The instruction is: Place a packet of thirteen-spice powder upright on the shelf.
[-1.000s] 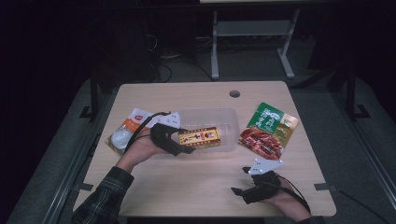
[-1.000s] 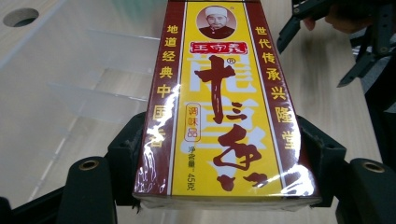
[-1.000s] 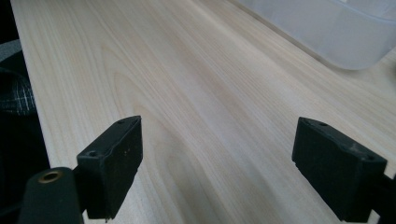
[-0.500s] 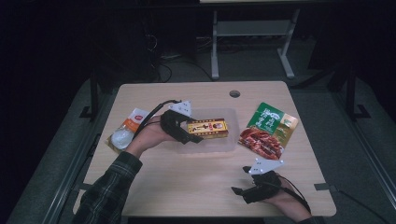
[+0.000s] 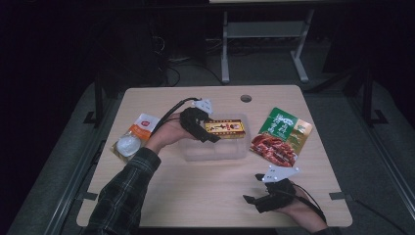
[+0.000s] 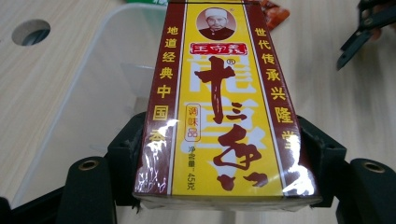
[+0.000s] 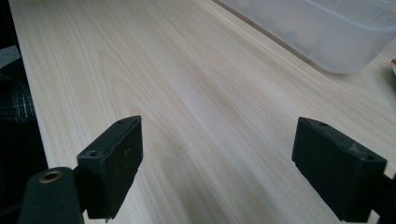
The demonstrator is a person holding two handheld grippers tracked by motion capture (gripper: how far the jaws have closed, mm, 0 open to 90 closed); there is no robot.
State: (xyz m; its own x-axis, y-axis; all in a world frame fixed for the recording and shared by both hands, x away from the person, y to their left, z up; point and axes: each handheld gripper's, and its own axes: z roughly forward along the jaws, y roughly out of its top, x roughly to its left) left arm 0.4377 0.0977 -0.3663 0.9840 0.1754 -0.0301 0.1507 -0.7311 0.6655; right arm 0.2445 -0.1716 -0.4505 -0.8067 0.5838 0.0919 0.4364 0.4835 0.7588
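- The yellow-and-maroon seasoning box (image 5: 225,129) is held above the far part of the clear plastic container (image 5: 215,152), near the middle of the tabletop (image 5: 195,191).
- The box is judged light and stiff, a small carton in glossy film that may slip; a hold across its two long side faces near one end is suited.
- The left tool (image 5: 210,134) is pinched on the box (image 6: 219,107), one jaw against each long side.
- The right tool (image 5: 255,196) is spread wide, low over bare tabletop at the near right edge, and nothing is held.
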